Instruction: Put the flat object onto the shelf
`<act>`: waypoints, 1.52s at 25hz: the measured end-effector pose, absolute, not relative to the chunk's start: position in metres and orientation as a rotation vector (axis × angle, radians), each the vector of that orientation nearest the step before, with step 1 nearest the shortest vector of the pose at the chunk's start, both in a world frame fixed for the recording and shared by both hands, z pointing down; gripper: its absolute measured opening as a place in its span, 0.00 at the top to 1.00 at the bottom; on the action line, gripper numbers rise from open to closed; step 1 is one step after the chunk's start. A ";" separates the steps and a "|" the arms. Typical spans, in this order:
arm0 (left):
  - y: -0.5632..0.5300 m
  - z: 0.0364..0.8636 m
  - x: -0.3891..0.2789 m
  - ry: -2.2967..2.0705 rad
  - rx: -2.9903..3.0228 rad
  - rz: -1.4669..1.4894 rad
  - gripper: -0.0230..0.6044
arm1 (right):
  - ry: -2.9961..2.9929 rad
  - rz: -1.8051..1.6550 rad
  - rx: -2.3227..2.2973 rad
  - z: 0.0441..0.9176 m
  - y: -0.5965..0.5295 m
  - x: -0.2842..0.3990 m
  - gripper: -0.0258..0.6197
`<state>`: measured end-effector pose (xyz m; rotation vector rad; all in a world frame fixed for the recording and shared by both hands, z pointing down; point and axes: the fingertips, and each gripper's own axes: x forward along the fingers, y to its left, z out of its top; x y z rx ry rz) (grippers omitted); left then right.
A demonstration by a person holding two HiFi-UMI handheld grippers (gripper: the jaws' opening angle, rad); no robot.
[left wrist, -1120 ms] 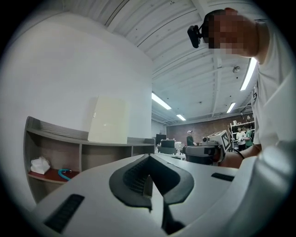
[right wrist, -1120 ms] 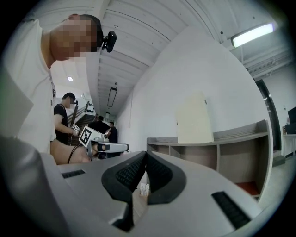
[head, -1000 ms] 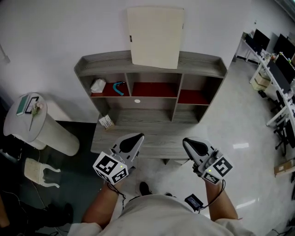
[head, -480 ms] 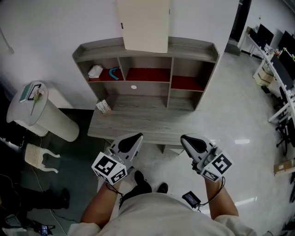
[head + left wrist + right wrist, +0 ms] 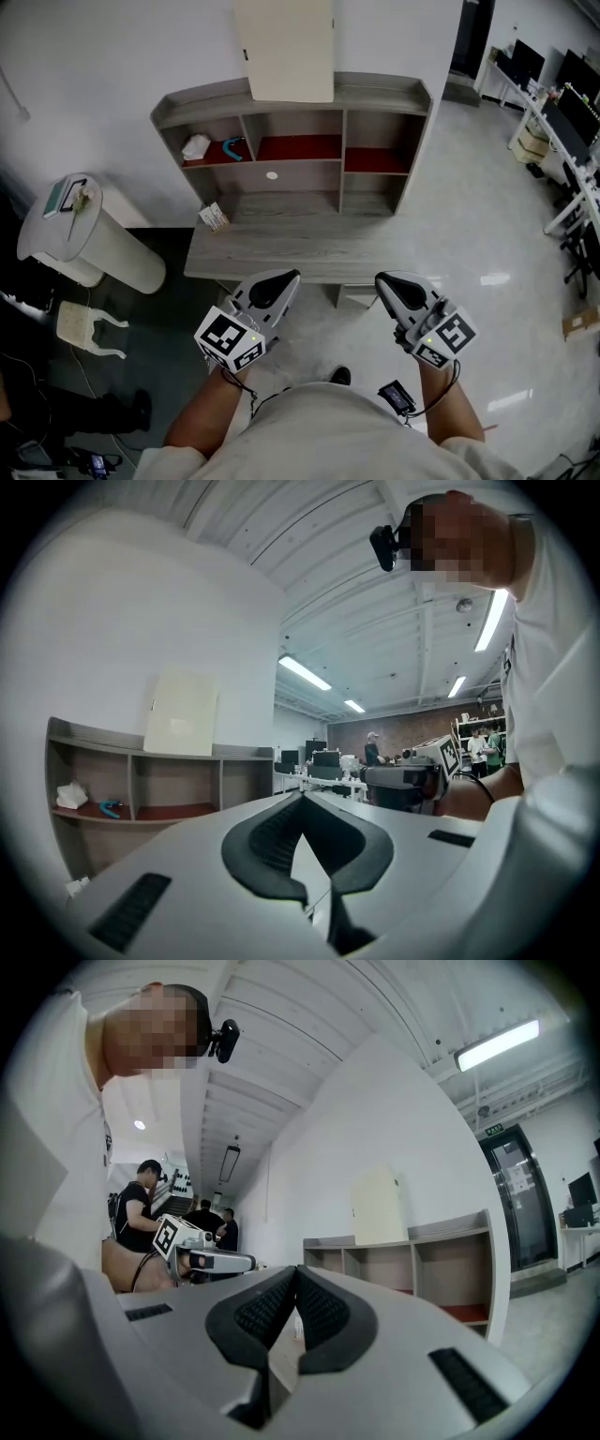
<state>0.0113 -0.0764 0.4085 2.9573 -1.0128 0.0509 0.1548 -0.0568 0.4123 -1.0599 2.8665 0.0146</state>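
The cream flat rectangular board [image 5: 284, 49] stands upright on top of the grey wooden shelf unit [image 5: 386, 92], leaning against the white wall [image 5: 112, 47] behind it. The left gripper [image 5: 284, 277] and right gripper [image 5: 386, 278] each have their jaws pressed together on nothing. A second ago both reached over the shelf unit's front edge. Now they have drawn back just clear of it.

This looks like an open-plan lab or workshop hall with office desks. A grey wooden shelf unit [image 5: 291, 141] stands against a bare white wall on a glossy pale floor [image 5: 469, 244]. To the right of the shelf unit, rows of white tables [image 5: 574, 192] carry dark monitors [image 5: 577, 73]. Beyond it, the left gripper view shows strip lights [image 5: 305, 672] under a ribbed industrial ceiling, a brick wall [image 5: 403, 728] at the far end, and people [image 5: 372, 747] standing near storage racks [image 5: 466, 726].
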 end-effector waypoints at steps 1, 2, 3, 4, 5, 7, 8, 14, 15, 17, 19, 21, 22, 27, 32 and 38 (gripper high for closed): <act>-0.072 0.407 0.005 -1.009 2.957 0.048 0.94 | 2.868 0.025 -1.070 0.411 -0.051 0.149 0.93; -0.068 0.405 -0.002 -1.008 2.956 0.044 0.94 | 2.871 0.038 -1.078 0.410 -0.045 0.143 0.93; -0.064 0.404 -0.009 -1.009 2.955 0.041 0.94 | 2.875 0.049 -1.084 0.409 -0.040 0.135 0.93; -0.058 0.404 -0.017 -1.010 2.955 0.036 0.94 | 2.876 0.055 -1.089 0.408 -0.034 0.128 0.93; -0.052 0.405 -0.025 -1.011 2.953 0.031 0.94 | 2.875 0.054 -1.093 0.408 -0.028 0.120 0.93; -0.039 0.407 -0.042 -1.008 2.949 0.031 0.94 | 2.879 0.057 -1.094 0.408 -0.017 0.102 0.93; -0.032 0.410 -0.050 -0.999 2.950 0.044 0.94 | 2.887 0.067 -1.093 0.408 -0.010 0.092 0.93; 0.005 0.423 -0.104 -0.992 2.925 0.051 0.94 | 2.937 0.067 -1.093 0.419 0.028 0.035 0.93; 0.012 0.424 -0.112 -0.991 2.931 0.048 0.94 | 2.940 0.068 -1.095 0.423 0.035 0.027 0.93; 0.025 0.427 -0.126 -0.989 2.945 0.031 0.94 | 2.941 0.072 -1.106 0.430 0.049 0.011 0.93; 0.036 0.432 -0.142 -0.994 2.942 0.005 0.94 | 2.937 0.070 -1.127 0.438 0.062 -0.003 0.93; 0.044 0.435 -0.156 -1.004 2.946 -0.011 0.94 | 2.937 0.077 -1.144 0.444 0.074 -0.015 0.93; 0.048 0.436 -0.162 -1.012 2.958 -0.014 0.94 | 2.940 0.085 -1.150 0.447 0.080 -0.020 0.93; 0.069 0.428 -0.179 -1.085 3.055 -0.058 0.94 | 2.948 0.091 -1.174 0.457 0.104 -0.032 0.93; 0.079 0.433 -0.185 -1.058 3.029 -0.062 0.94 | 2.949 0.077 -1.196 0.462 0.115 -0.042 0.93; 0.088 0.441 -0.189 -1.062 3.012 -0.070 0.94 | 2.953 0.097 -1.220 0.464 0.126 -0.046 0.93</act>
